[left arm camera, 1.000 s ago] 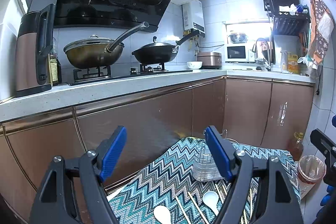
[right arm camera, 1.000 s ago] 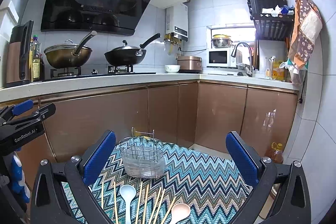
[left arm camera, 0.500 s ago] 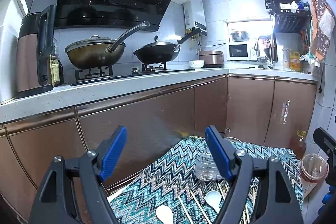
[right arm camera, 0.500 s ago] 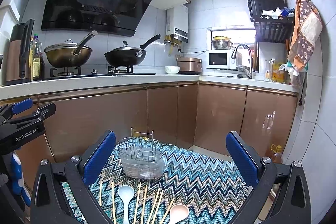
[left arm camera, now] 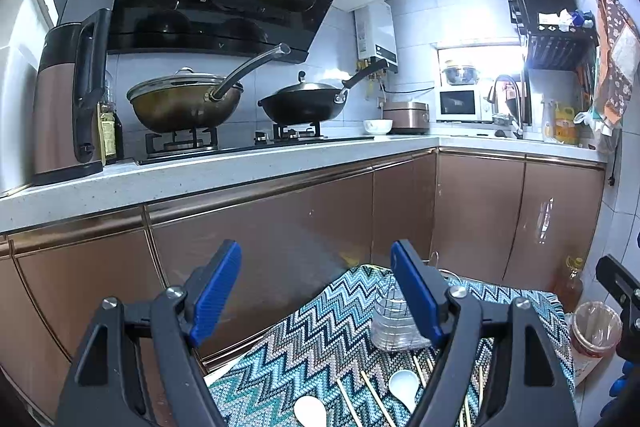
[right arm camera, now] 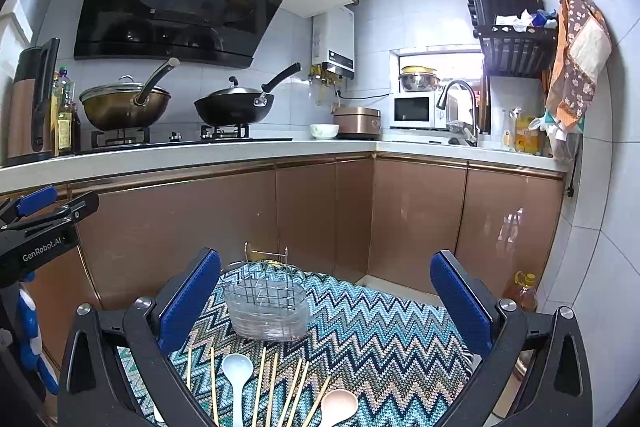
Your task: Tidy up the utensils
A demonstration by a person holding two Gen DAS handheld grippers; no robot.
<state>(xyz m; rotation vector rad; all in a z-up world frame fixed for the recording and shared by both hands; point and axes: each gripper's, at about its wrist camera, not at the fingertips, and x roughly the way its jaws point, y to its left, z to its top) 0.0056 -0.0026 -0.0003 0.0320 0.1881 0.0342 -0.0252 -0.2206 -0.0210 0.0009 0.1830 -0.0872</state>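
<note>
right wrist view: the right tool point(right arm camera: 326, 301) hangs over the zigzag cloth point(right arm camera: 384, 339), its blue pads spread wide with nothing between them. nearest, just below the gap between the fingers, lie several chopsticks point(right arm camera: 260, 383) fanned across the cloth, a white spoon point(right arm camera: 237, 371) among them toward the left finger and a beige spoon point(right arm camera: 338, 405) toward the right. just beyond these, straight ahead and nearer the left pad, stands the utensil holder point(right arm camera: 266, 307), a wire basket in a clear tray, upright on the cloth; nothing can be made out inside it. off to the far left of this tool the left tool point(right arm camera: 40, 223) shows from the side. farther ahead run the brown cabinet doors point(right arm camera: 320, 219), and beyond them the table point(right arm camera: 224, 149) carrying two woks on the stove.

left wrist view: the left tool point(left arm camera: 316, 291) is also wide, gripping nothing. under its right finger lie two white spoons point(left arm camera: 404, 385) and some chopsticks on the cloth, and the utensil holder sits partly hidden behind the right pad. past the cloth's right edge stands a bin lined with plastic point(left arm camera: 596, 327), with a bottle of oil point(left arm camera: 570, 281) beyond it on the floor.
</note>
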